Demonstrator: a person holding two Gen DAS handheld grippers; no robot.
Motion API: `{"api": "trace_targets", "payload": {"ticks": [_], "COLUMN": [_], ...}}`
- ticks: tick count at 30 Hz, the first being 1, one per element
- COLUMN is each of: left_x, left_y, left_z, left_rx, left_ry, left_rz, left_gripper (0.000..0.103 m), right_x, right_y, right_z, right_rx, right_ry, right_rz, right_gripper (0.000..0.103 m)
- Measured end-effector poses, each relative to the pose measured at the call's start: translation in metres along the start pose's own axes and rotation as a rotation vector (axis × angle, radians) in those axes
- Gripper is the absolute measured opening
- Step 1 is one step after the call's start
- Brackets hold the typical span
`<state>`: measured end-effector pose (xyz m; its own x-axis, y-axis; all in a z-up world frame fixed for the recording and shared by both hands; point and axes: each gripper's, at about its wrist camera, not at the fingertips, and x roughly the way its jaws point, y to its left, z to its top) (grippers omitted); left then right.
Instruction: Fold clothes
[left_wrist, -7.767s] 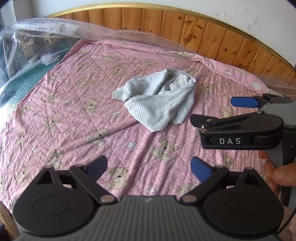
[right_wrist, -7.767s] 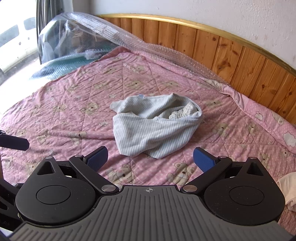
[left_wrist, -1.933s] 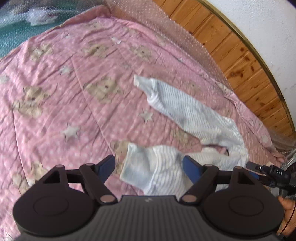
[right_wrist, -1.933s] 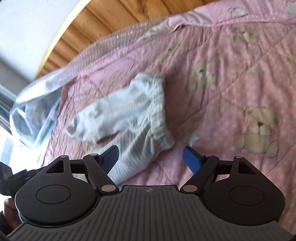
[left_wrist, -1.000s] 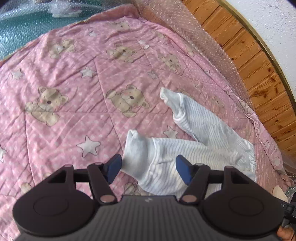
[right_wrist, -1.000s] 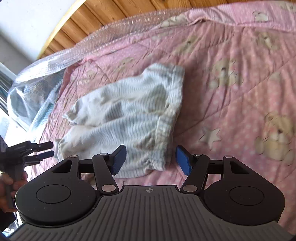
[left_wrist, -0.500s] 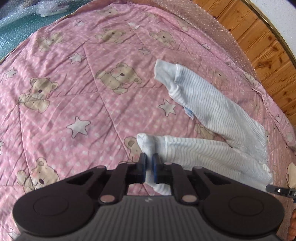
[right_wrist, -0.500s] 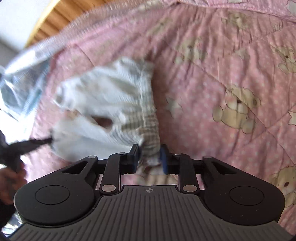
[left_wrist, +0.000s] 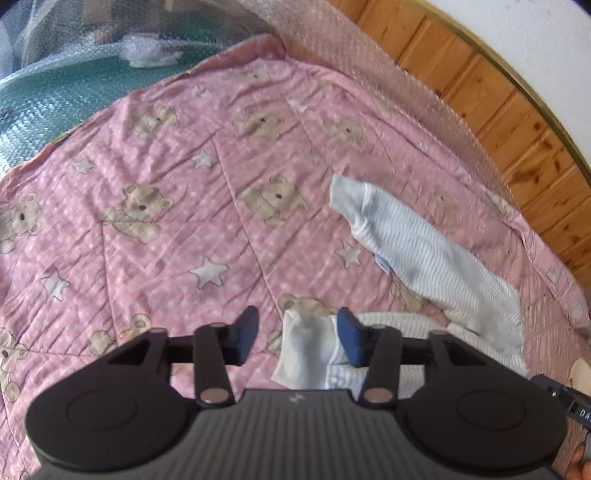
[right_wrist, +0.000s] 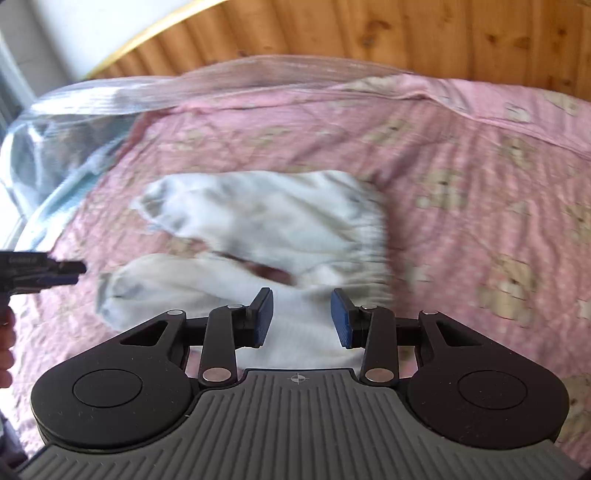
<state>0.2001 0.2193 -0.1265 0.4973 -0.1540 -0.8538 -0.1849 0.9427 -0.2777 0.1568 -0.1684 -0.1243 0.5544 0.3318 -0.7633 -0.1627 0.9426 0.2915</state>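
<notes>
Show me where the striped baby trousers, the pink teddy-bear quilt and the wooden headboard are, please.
Pale blue striped baby trousers (left_wrist: 432, 258): left wrist view, middle of the far leg.
Pink teddy-bear quilt (left_wrist: 177, 177): left wrist view, bare patch left of the trousers.
Curved wooden headboard (left_wrist: 480, 96): left wrist view, planks under the gold rim.

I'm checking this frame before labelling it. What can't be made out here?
- Striped baby trousers: in the left wrist view, the near leg runs under the left gripper body.
- Right wrist view: motion blur wipes out the trousers' stripes and waistband detail.
- Right gripper: whether its open pads touch the cloth is unclear.
</notes>
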Motion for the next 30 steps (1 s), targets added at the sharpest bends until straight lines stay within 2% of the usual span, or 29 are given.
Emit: {"api": "trace_targets", "payload": {"ticks": [1,3,4,6,9,11,13,14,17,20,22,24,25,28,30], "left_x": [0.005,0.009,0.011,0.015,0.021,0.021,0.020,0.019,0.017,0.019,0.023,0.026,0.025,0.008,-0.010], "left_y": [0.007,0.016,0.020,0.029,0.042,0.047,0.051,0.053,0.056,0.048,0.039,0.030,0.027,0.019,0.009], "left_z": [-0.001,-0.002,-0.002,-0.003,-0.005,-0.006,-0.009,-0.010,-0.016,-0.017,-0.017,-0.019,-0.019,-0.019,-0.016], "left_rx": [-0.018,-0.077,-0.109,-0.171,-0.265,-0.275,-0.266,-0.262,-0.272,-0.262,-0.239,-0.187,-0.152,-0.038,0.041], "left_ry": [0.021,0.031,0.034,0.039,0.047,0.052,0.059,0.062,0.049,0.021,0.018,0.032,0.030,-0.029,-0.105], "left_rz": [0.014,-0.016,-0.035,-0.074,-0.132,-0.151,-0.162,-0.166,-0.219,-0.288,-0.312,-0.278,-0.249,-0.143,-0.064], "left_gripper": [0.058,0.051,0.050,0.050,0.050,0.051,0.052,0.053,0.057,0.059,0.058,0.054,0.051,0.049,0.049], "right_x": [0.005,0.019,0.027,0.043,0.070,0.089,0.109,0.115,0.106,0.097,0.095,0.094,0.093,0.054,0.033], "right_y": [0.015,0.048,0.068,0.109,0.167,0.195,0.207,0.206,0.188,0.175,0.169,0.162,0.158,0.113,0.074], "right_z": [0.003,0.009,0.011,0.013,0.004,-0.007,-0.014,-0.015,-0.001,0.009,0.011,0.009,0.008,0.018,0.022], "right_rx": [-0.032,-0.107,-0.154,-0.266,-0.417,-0.505,-0.566,-0.565,-0.420,-0.308,-0.266,-0.243,-0.232,-0.097,-0.011], "right_ry": [0.012,0.042,0.054,0.076,0.113,0.128,0.155,0.170,0.152,0.146,0.159,0.186,0.199,0.051,-0.021], "right_rz": [0.033,0.099,0.125,0.166,0.210,0.169,0.104,0.085,0.112,0.187,0.242,0.270,0.285,0.254,0.146], "right_gripper": [0.041,0.044,0.044,0.053,0.057,0.059,0.054,0.041,0.000,0.000,0.004,0.035,0.040,0.038,0.039]}}
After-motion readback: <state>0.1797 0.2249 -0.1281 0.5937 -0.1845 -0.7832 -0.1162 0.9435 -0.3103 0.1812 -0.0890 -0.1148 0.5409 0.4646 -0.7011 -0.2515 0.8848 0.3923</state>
